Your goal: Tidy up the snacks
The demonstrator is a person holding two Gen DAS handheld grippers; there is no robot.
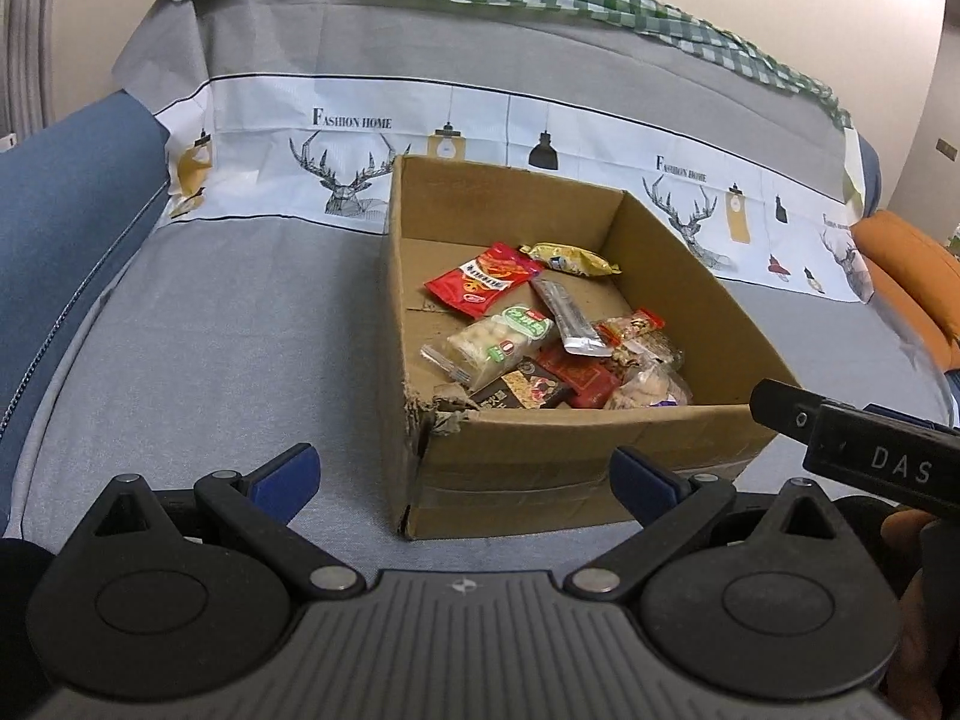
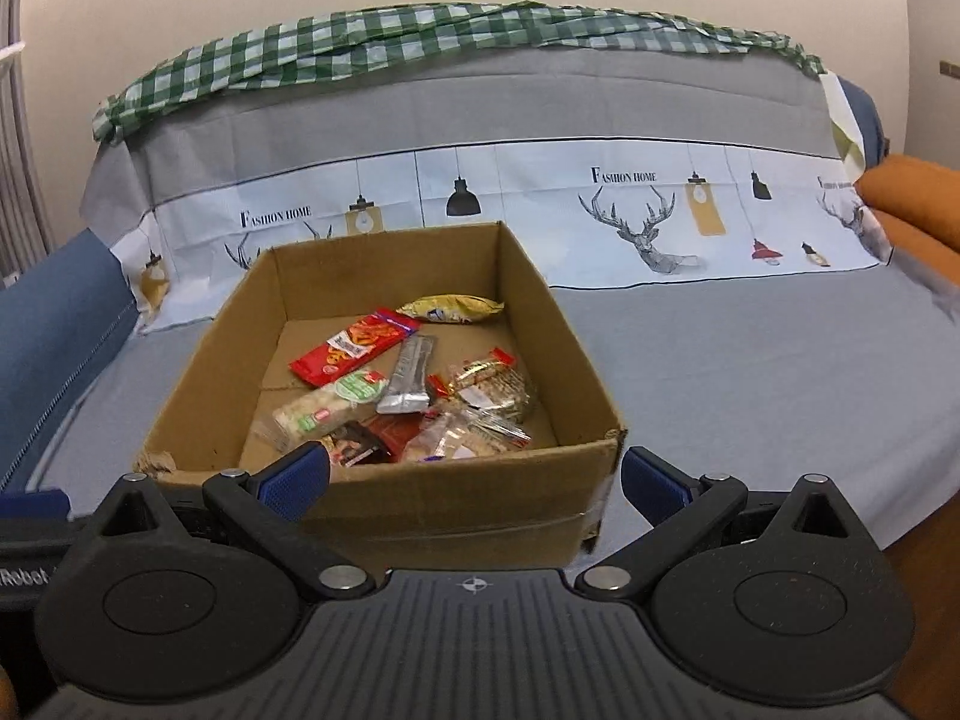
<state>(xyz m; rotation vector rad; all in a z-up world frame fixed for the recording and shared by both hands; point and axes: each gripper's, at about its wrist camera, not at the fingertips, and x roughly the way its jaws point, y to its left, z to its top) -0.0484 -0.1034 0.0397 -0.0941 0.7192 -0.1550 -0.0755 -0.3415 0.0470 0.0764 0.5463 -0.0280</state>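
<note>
Brown cardboard makes up the box [image 2: 384, 498], and it sits on a sofa [image 1: 198, 348] with a grey cover. All the snacks lie in a heap on the box floor. Seen from the right claw [image 2: 474, 477], the box is straight ahead at 12 o'clock, very near, with its front wall between the blue fingertips [image 2: 298, 476]. Seen from the left claw [image 1: 465, 483], the box [image 1: 576, 462] is ahead but a bit off, toward 1 o'clock. So I think the right claw is the better one to reach in. A silver stick pack [image 2: 409, 377] lies with its long side running from 12 to 6 o'clock, pointing toward the right claw. A red bag [image 2: 354, 347] lies slanted beside it, and a gold bag [image 2: 451, 307] sits at the far end. Both claws are spread wide and hold nothing. Neither one touches a snack. The next reach has to go up over the front wall and then down.
</note>
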